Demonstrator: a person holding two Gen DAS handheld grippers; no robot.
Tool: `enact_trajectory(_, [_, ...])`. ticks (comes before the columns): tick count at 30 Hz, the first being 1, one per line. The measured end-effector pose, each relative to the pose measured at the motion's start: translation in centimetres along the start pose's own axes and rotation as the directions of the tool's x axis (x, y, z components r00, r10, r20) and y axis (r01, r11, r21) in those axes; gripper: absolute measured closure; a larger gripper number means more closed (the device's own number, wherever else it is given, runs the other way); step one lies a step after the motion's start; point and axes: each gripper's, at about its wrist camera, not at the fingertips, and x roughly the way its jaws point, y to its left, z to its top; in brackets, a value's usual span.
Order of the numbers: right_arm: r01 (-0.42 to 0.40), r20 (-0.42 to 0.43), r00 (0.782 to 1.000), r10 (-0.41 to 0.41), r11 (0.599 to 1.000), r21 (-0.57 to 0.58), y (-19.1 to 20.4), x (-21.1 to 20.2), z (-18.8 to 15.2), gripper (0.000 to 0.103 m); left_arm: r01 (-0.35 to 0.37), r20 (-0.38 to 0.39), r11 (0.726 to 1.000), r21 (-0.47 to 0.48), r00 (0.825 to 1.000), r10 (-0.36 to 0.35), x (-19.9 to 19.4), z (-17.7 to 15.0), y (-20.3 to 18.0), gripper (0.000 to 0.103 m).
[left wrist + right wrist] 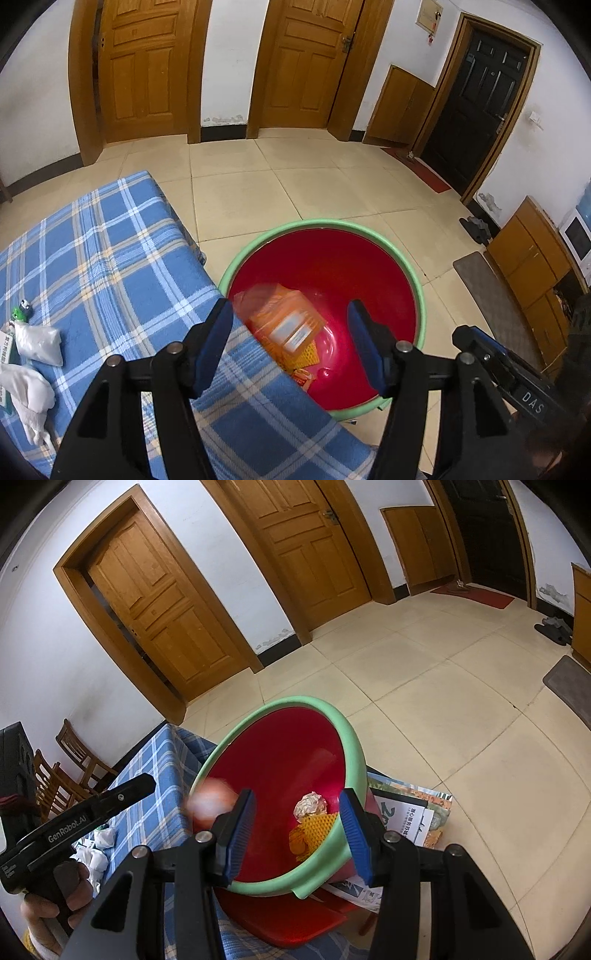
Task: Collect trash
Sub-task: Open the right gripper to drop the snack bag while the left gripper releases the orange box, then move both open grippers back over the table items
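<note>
Orange packet (284,325) of trash, blurred, caught in mid-air above the near left part of the red basin (325,222), between the fingers of the left gripper (288,306) but clear of both pads. Jaws of that claw standing well apart, with nothing clamped. Step in hand, by this reading: the drop of one piece into the basin, release apparently made and the piece not yet at rest.

Basin placed on the floor side, just right of the bed (110,258) with its blue checked cover, and already holding a crumpled paper ball (310,805) and orange mesh (314,834).

Left gripper pitched steeply downward over the bed's edge, fingers framing the basin's mouth. Right gripper (295,794) likewise angled down from the near right, jaws partly apart, the basin seen beyond them; no object visibly pressed between its pads. Gloveless hand (48,904) visible on the left tool's handle in the right wrist view.

More to collect, lying at the near left of the bed: a small white bag (38,345) and white crumpled material (29,398).

Next move, as judged: swing of the empty left claw back left over the bed, jaws kept wide, then a low approach to one white piece. Soft, flat items likely to need a pinch close to the cover without catching the cloth.
</note>
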Motion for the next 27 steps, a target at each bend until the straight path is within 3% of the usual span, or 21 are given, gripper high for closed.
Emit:
enact_trajectory(15, [-0.028,-0.004,1.0,0.028,0.999,-0.042,1.7,-0.2,-0.3,0.052,-0.024,0.031,0.997,-0.069,0.999,0.026,-3.5,-1.1,2.6,0.037])
enact_trajectory(27, [-0.083,-0.042,0.996,0.078,0.99,-0.111,5.0,0.2,-1.5,0.051,-0.159,0.052,0.972,-0.172,0.984,0.17,-8.0,-2.8,9.1,0.037])
